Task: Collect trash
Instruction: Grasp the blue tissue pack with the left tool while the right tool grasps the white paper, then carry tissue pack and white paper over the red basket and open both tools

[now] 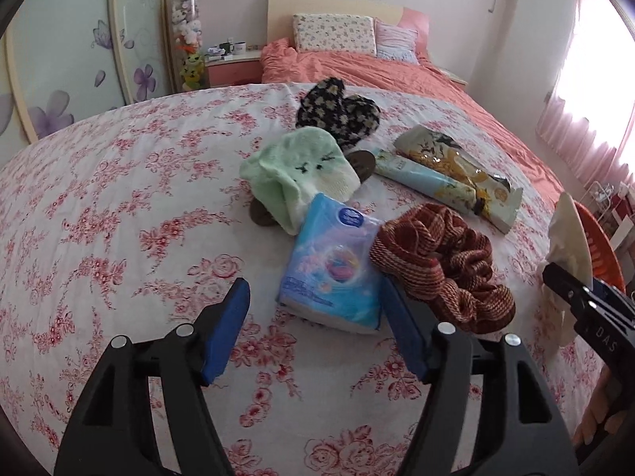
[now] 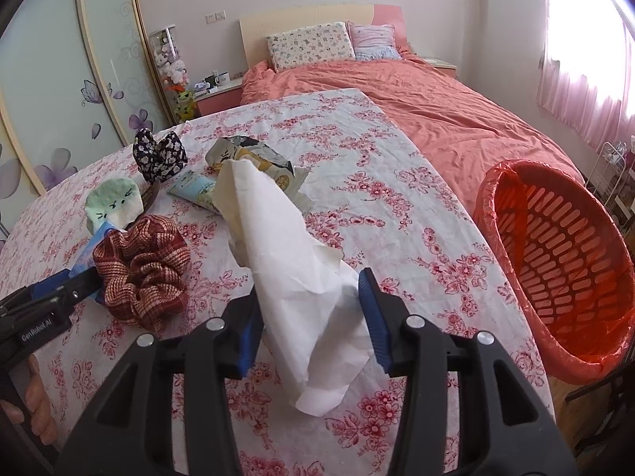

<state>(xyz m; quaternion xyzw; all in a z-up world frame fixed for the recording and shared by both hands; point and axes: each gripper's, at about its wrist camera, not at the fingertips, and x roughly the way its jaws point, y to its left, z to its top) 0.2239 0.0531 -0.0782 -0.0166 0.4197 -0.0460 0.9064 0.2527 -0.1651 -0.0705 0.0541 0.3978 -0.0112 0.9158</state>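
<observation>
My right gripper is shut on a crumpled white paper tissue, which stands up between its blue pads above the floral sheet; the left wrist view shows the same tissue at the right edge. My left gripper is open and low over the sheet. A blue tissue pack lies just ahead of it, near the right pad and well clear of the left one. An opened snack wrapper lies farther back. An orange basket with a red liner stands off the bed's right edge.
A red-brown scrunchie touches the pack's right side. A green fuzzy sock and a black floral cloth piece lie behind it. A pale blue packet lies beside the wrapper. The coral duvet covers the far bed.
</observation>
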